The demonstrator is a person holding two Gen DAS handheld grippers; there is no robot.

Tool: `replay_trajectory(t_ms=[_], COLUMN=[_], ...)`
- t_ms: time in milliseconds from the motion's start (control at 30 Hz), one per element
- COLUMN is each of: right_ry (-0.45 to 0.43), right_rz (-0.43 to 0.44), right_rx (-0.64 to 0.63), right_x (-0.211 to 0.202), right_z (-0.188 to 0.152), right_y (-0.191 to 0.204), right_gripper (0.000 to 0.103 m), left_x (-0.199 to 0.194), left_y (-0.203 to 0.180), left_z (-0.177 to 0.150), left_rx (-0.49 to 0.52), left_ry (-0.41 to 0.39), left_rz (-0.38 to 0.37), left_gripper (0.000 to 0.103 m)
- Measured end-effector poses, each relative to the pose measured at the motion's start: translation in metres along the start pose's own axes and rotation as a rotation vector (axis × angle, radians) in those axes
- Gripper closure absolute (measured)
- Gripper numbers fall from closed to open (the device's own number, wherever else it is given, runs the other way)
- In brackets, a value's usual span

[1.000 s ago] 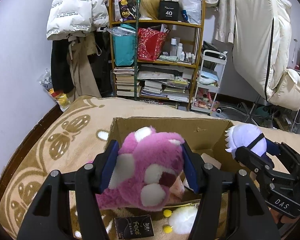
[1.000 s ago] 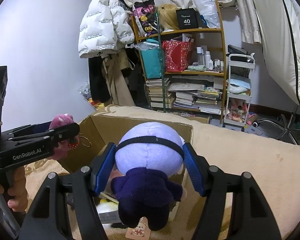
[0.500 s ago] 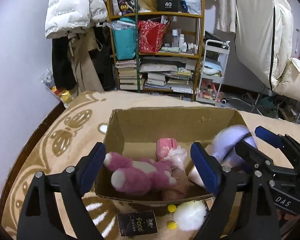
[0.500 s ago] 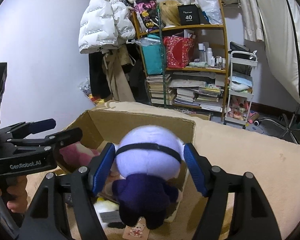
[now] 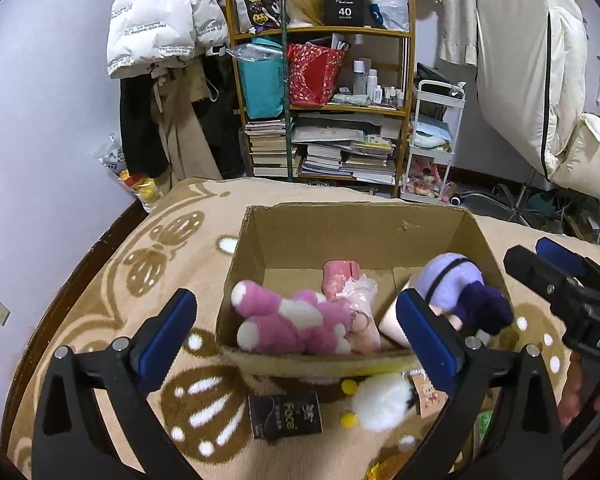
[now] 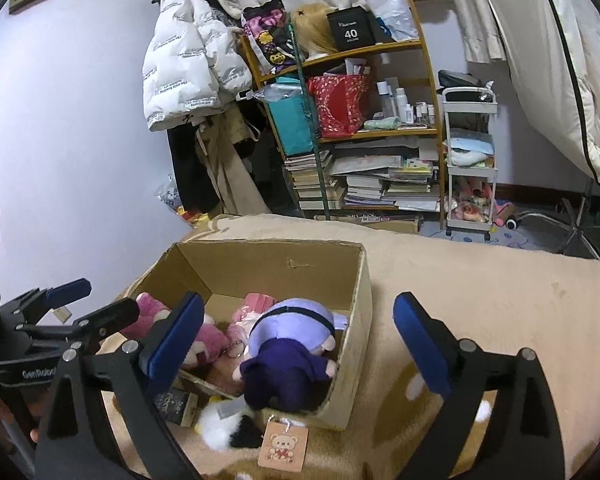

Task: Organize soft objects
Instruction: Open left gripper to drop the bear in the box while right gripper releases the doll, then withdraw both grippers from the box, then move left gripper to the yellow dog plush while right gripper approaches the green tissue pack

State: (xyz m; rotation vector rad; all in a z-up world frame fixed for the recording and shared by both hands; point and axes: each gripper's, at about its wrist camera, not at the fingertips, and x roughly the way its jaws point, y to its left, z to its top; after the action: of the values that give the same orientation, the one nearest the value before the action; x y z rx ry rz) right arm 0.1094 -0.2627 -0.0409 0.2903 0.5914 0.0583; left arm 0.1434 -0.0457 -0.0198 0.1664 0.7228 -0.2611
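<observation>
Tag [image 6: 283, 445] by the box [image 6: 352, 360] shows only from right wrist

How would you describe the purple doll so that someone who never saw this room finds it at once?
Find the open cardboard box on the tan blanket. Inside, the purple doll lies at the box's right end, leaning over the near edge. Unlike the pink plush beside it, it has a pale lilac head with a black band across it and a dark purple body.

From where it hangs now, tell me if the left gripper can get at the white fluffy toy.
Probably yes. The left gripper is open, and the white fluffy toy lies on the blanket outside the cardboard box, uncovered from above.
</observation>
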Motion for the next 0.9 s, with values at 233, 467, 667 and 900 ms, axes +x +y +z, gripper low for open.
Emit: replay_trajectory(t_ms=[233,467,667,900], right_ry=[0.044,0.061,0.079,0.144], right_rz=[0.003,0.020,0.027,-0.017], right_rx=[0.033,0.053,0.006,-0.021], right_x=[-0.024,-0.057,-0.075,-0.079], right_z=[-0.004,-0.014,-0.017,-0.027], right_y=[-0.001,0.001,0.013,0.021], right_gripper=[0.003,0.003,0.003,0.003], left_x=[-0.029,-0.051,-0.070,-0.082], left_y=[0.004,0.003,-0.005,-0.015], left_z=[-0.016,-0.025,-0.036,-0.053], left_rx=[-0.051,-0.042,-0.011,0.028], left_ry=[-0.003,0.015,0.028,0.084], left_rz=[0.018,0.016,0.027,0.007], left_gripper=[0.003,0.003,0.003,0.003])
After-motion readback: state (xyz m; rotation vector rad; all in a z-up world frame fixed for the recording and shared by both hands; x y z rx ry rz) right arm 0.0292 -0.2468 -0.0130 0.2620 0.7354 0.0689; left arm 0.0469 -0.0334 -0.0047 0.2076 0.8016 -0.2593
